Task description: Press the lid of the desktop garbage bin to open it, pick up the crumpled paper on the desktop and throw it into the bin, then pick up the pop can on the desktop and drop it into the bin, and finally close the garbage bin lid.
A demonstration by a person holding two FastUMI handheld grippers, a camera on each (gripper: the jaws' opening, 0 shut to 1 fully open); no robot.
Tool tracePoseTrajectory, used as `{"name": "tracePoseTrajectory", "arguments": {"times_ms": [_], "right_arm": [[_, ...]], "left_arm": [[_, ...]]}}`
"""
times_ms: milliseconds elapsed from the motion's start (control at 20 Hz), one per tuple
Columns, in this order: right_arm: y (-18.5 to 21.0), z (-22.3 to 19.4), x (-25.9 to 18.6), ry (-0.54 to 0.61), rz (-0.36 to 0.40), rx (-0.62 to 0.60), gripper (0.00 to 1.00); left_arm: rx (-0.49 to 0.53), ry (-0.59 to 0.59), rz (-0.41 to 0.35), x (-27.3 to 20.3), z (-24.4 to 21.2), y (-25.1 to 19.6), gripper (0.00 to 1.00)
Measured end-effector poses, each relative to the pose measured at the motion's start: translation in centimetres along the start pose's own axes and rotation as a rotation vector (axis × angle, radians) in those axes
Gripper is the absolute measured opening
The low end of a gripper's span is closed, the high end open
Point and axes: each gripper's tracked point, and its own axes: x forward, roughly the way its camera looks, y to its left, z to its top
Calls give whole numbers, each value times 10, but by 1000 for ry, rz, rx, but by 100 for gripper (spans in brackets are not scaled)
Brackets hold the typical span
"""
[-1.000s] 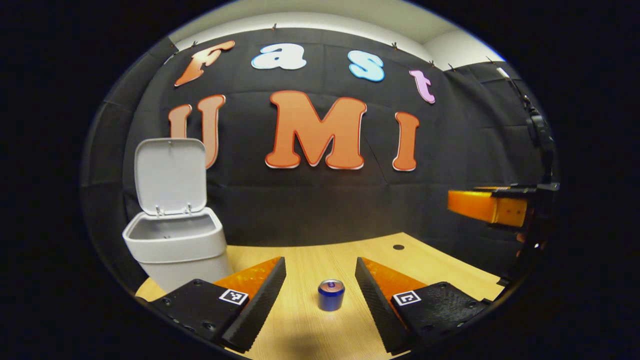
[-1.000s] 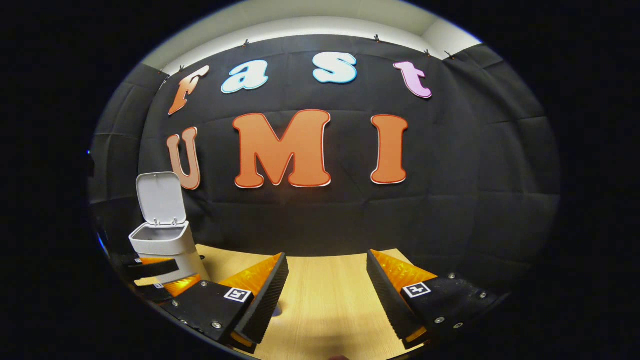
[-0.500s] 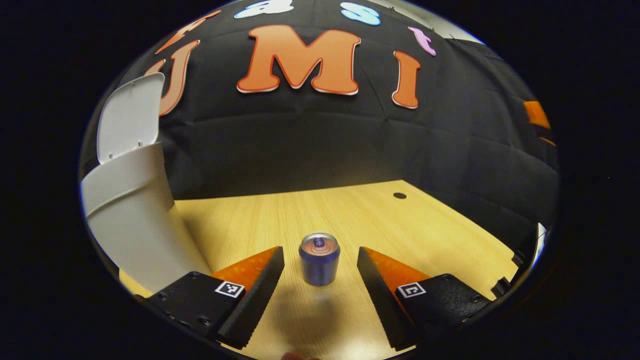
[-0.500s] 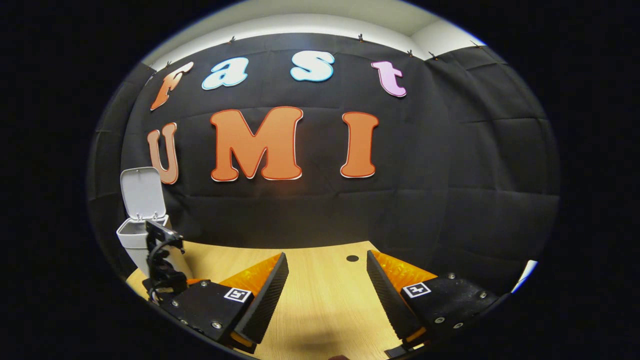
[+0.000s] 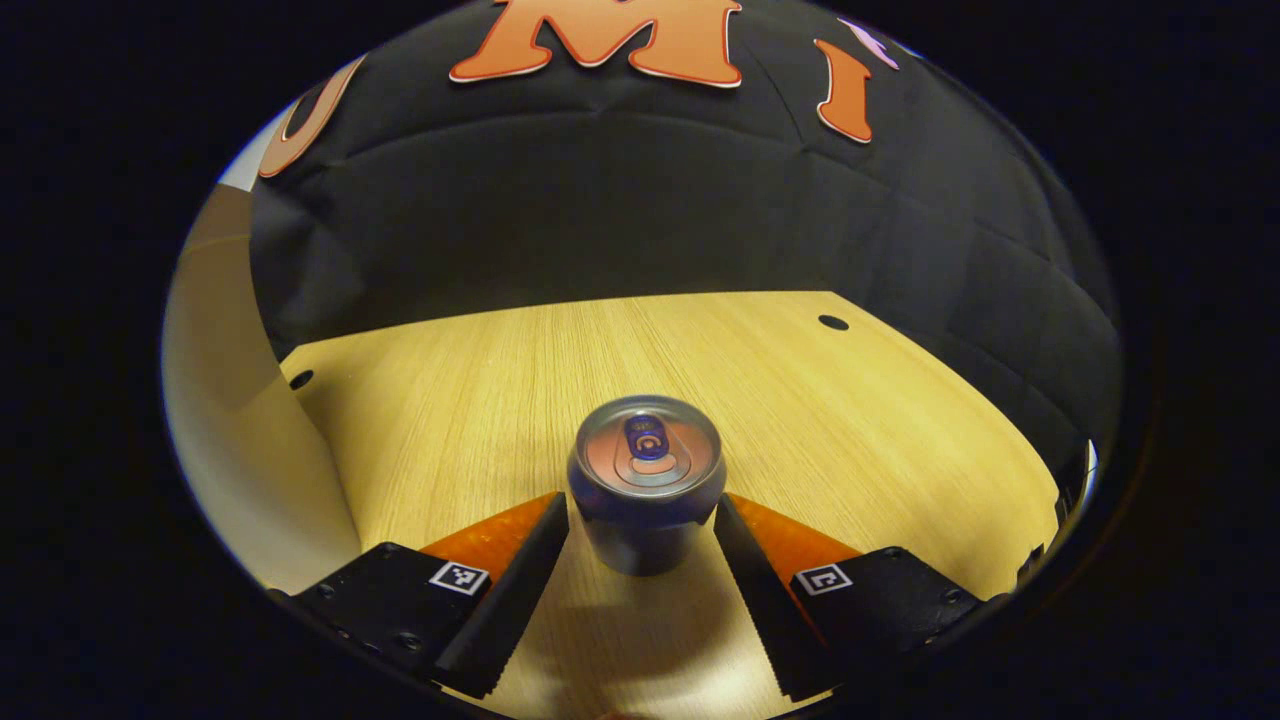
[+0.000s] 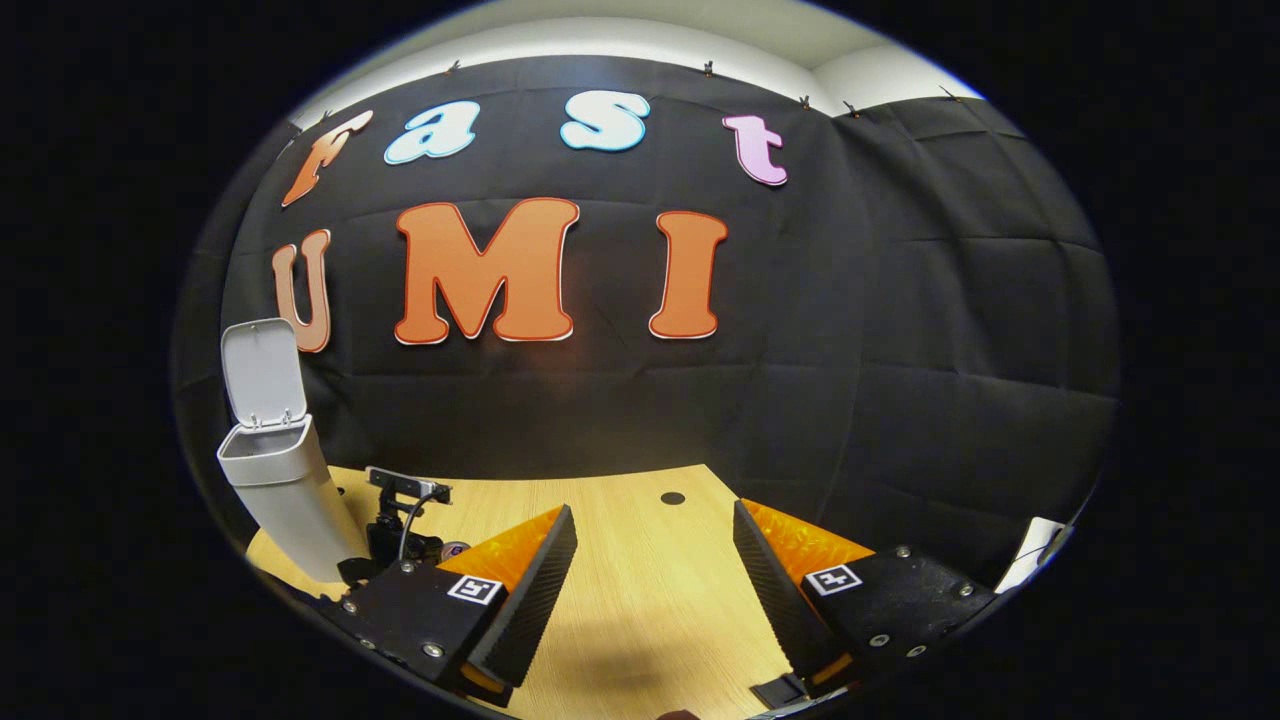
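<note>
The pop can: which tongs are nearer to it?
Left. The left tongs stand open around the pop can; the right tongs hang farther off over bare desktop.

Hidden and cut-off parts

The garbage bin (image 5: pixel 235 420) is cut off by the left edge; the pop can (image 5: pixel 646 480) base is partly hidden behind the jaws.

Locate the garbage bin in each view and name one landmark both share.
Left gripper view: the garbage bin is the pale wall curving along the far left edge, very close.
Right gripper view: the garbage bin stands small at lower left on the desktop, with its lid up.
Shared landmark: the dark round hole in the desktop near its back edge.
</note>
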Motion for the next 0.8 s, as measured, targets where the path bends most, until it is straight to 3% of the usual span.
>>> {"name": "tracePoseTrajectory", "arguments": {"times_ms": [150, 250, 400, 800], "right_arm": [[0, -4, 0, 16, -9, 4, 94], [-1, -4, 0, 15, -10, -2, 94], [-1, -2, 2, 15, -7, 4, 94], [23, 0, 19, -2, 68, 21, 94]], "left_arm": [[-6, 29, 10, 10, -10, 4, 95], [-2, 20, 12, 14, -5, 9, 86], [11, 14, 27, 5, 2, 10, 84], [34, -151, 27, -73, 71, 10, 83]]}}
